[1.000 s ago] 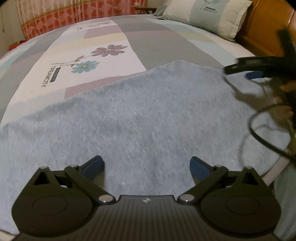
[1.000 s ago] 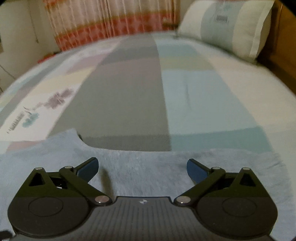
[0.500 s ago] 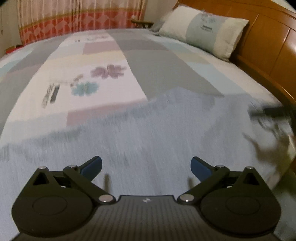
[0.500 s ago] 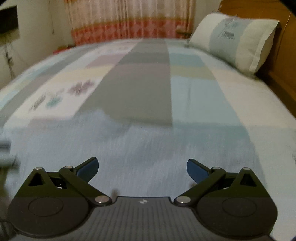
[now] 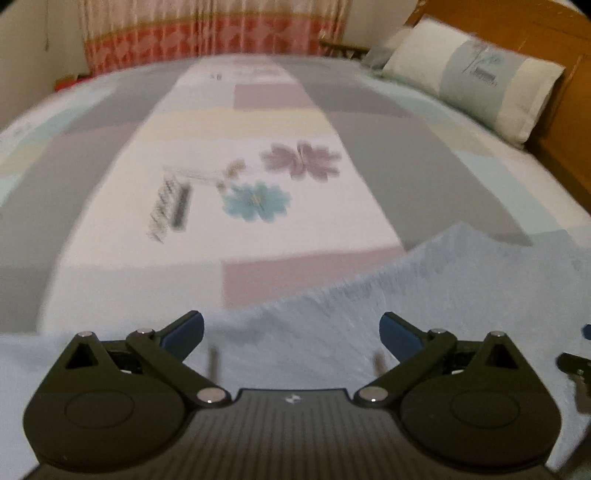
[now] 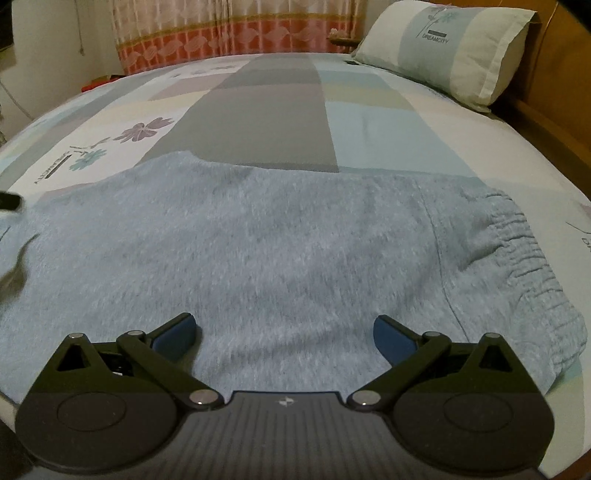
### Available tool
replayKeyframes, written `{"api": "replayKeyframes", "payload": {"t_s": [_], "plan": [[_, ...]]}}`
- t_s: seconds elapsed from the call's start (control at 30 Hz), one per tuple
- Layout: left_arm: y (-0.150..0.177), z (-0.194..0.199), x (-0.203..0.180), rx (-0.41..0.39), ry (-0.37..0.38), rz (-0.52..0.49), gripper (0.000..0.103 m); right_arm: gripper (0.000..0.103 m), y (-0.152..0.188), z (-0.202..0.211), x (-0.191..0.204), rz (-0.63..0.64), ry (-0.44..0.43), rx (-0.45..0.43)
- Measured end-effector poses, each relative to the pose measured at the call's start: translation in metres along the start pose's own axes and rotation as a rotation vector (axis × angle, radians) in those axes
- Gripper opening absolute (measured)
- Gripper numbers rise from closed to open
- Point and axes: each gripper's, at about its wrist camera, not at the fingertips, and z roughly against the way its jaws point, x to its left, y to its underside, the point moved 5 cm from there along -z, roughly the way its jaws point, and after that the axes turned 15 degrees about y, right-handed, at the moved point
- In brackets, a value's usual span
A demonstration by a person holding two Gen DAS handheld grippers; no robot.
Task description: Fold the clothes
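Note:
A light blue fleecy garment [image 6: 280,258] lies flat on the bed, its gathered elastic waistband [image 6: 524,258] at the right. My right gripper [image 6: 284,332] hovers open over the garment's near edge, nothing between its blue pads. In the left wrist view the same garment [image 5: 461,295] fills the lower right, and my left gripper [image 5: 290,332] stands open above its left part, holding nothing. A dark piece of the other gripper [image 5: 576,363] shows at the right edge of that view.
The bed carries a patchwork sheet [image 6: 266,110] with flower prints [image 5: 258,201]. A pillow [image 6: 443,48] lies at the far right by the wooden headboard [image 5: 554,33]. A red-patterned curtain [image 6: 236,33] hangs behind the bed.
Both grippers pulled back and rose, staying open. The left view swung left, so more sheet shows; the right view now takes in the whole garment with its waistband.

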Motion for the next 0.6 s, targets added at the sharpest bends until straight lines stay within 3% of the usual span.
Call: {"api": "replayKeyframes", "payload": {"t_s": [0.2, 0.33, 0.53, 0.6], "plan": [[0.001, 0.031, 0.051, 0.062, -0.011, -0.006, 0.102, 0.103, -0.001, -0.003, 0.007, -0.017, 0.036, -0.022], [0.020, 0.009, 0.089, 0.114, -0.035, 0.082, 0.101, 0.103, -0.002, -0.003, 0.008, -0.017, 0.041, -0.017], [0.018, 0.000, 0.113, 0.073, -0.119, 0.141, 0.101, 0.103, -0.003, -0.003, 0.009, -0.019, 0.050, -0.014], [0.014, 0.009, 0.101, 0.060, -0.112, 0.099, 0.101, 0.103, -0.003, -0.003, 0.009, -0.020, 0.052, -0.015]]}}
